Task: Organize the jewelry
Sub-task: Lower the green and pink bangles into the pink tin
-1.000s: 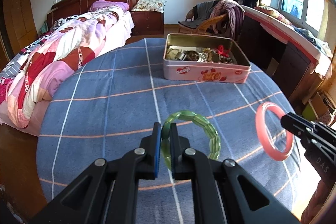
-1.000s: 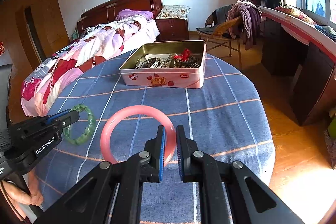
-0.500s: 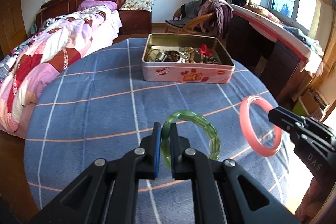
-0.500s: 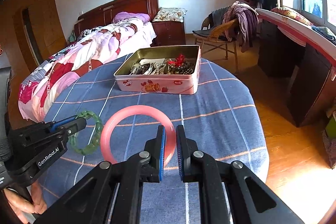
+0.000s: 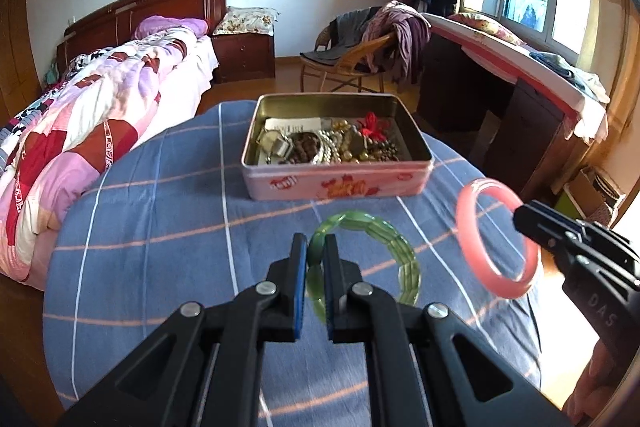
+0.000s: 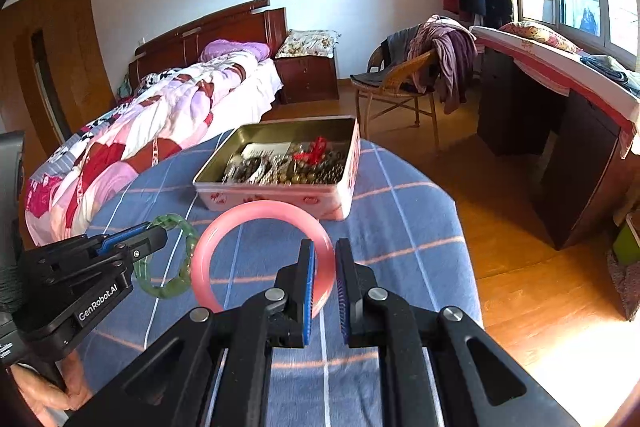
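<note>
Two bangles are held above the worktop [image 5: 160, 227], one per tool. The left tool [image 5: 316, 259] is clenched on the green bangle [image 5: 404, 251], and the right tool [image 6: 325, 267] grips the pink bangle [image 6: 224, 231] by its rim. One tin [image 5: 336, 183] sits just beyond them on the blue checked cloth, open, holding a heap of jewelry [image 5: 332, 145] too tangled to count.

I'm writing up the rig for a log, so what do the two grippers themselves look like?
Both are matte black plastic. The left gripper and right gripper have angular linkage arms with silver rivets and blue pads on the fingers' inner faces. The left's side reads "GenRobot.AI" in white; the right's shows embossed "DAS". No cables visible. A bare hand grips the left.
</note>
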